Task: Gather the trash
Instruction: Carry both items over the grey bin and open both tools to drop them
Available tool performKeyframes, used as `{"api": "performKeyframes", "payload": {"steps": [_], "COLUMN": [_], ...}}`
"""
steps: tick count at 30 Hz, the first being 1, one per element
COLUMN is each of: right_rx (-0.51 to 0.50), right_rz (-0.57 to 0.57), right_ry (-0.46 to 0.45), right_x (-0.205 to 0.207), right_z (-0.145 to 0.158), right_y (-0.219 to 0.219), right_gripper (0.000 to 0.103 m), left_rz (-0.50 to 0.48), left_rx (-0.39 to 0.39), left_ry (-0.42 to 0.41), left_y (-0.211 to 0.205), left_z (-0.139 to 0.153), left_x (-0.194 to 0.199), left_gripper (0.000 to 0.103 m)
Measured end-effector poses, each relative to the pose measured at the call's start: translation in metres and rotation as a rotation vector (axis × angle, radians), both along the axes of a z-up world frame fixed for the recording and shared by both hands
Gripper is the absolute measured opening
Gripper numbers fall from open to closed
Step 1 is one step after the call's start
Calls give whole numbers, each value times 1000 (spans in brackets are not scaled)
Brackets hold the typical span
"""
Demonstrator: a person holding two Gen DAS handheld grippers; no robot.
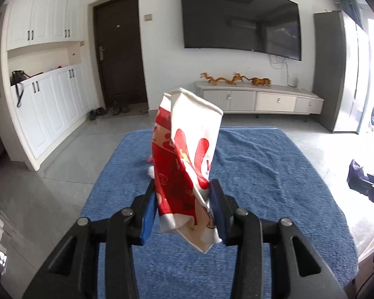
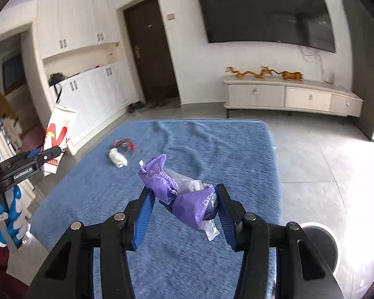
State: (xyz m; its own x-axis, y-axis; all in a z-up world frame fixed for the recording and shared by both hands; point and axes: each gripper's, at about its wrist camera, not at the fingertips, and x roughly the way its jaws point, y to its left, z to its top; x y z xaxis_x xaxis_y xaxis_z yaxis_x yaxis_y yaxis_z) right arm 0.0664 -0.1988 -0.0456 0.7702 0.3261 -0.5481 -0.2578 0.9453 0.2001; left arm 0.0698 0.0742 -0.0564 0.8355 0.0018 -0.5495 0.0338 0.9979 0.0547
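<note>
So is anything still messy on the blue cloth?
Yes. A crumpled white wad and a red wrapper lie loose on the blue cloth, which is rumpled. The squashed red-and-white paper bag and crumpled purple wrapper are each already held in a hand-held gripper.

We see bright daylight flooding in from three o'clock, blown out to white glare there. Fisheye bending curves the walls, dark corners vignette both views, and the right wrist view is slightly motion-blurred.

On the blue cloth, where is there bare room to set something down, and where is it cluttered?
The blue cloth is bare across its right half and far edge, toward the TV cabinet, and in the near strip under the right gripper. Clutter sits left of centre: a white wad and a red wrapper close together.
</note>
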Motion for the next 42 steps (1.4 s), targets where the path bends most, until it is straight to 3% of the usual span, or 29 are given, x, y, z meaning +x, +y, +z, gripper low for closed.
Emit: {"api": "performKeyframes", "payload": {"steps": [7, 14, 18, 26, 31, 34, 37, 39, 42], "right_rx": [39, 80, 96, 125, 141, 137, 130, 104, 99], "right_rz": [-79, -199, -284, -441, -500, -524, -544, -559, -572], "right_ry": [-2, 9, 42, 231, 328, 363, 391, 408, 417], "right_x": [-10, -13, -13, 2, 8, 12, 17, 16, 11], "right_z": [-8, -28, -50, -133, -178, -189, -196, -201, -200], "right_y": [-44, -106, -151, -226, -256, -268, -273, -277, -280], "right_gripper": [47, 47, 47, 47, 47, 49, 59, 67, 68], "left_rz": [-102, -359, -491, -712, -761, -775, -796, -803, -821], "left_rx": [17, -97, -107, 0, 31, 27, -10, -18, -48], "left_ry": [25, 154, 245, 402, 510, 556, 602, 625, 631], "left_y": [-42, -108, -173, -324, -386, -412, -427, -435, -445], "left_z": [-1, -6, -17, -68, -104, -124, -135, -140, -140], "left_x": [4, 33, 56, 79, 91, 98, 107, 112, 108], "left_gripper": [38, 38, 38, 38, 40, 42, 43, 50, 56]}}
